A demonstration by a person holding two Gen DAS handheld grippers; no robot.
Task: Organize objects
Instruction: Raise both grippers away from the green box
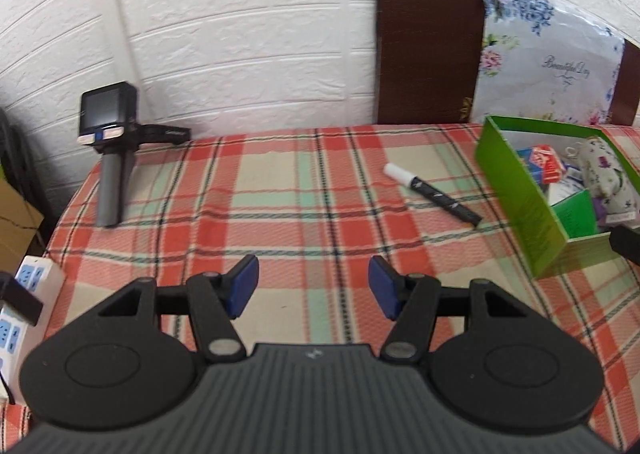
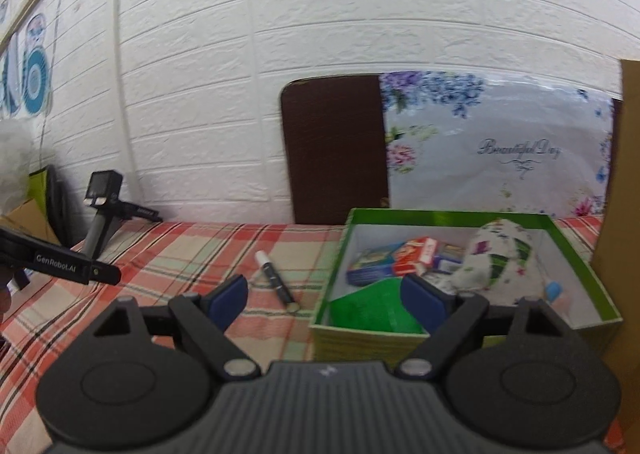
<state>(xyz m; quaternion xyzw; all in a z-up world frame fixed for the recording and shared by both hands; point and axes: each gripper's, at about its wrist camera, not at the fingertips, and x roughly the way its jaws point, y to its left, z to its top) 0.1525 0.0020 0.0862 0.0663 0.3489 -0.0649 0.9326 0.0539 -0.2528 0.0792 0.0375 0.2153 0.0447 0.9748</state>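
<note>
A black marker with a white cap (image 1: 432, 193) (image 2: 277, 281) lies on the plaid tablecloth, just left of a green box (image 1: 516, 194) (image 2: 360, 334). The box holds a red carton (image 2: 416, 256), a blue packet (image 2: 370, 270), a floral pouch (image 2: 500, 258) and a green piece (image 2: 376, 310). My left gripper (image 1: 313, 286) hangs open over bare cloth, short of the marker, with nothing between its blue pads. My right gripper (image 2: 324, 300) stands wide open above the box's near left corner, empty. The left gripper's finger (image 2: 64, 268) shows at the left edge of the right wrist view.
A small camera on a grey handle (image 1: 110, 158) (image 2: 100, 214) stands at the table's far left corner by the white brick wall. A dark chair back with a floral cover (image 1: 500, 54) (image 2: 440, 150) rises behind the table. A white power strip (image 1: 16, 318) lies at the left edge.
</note>
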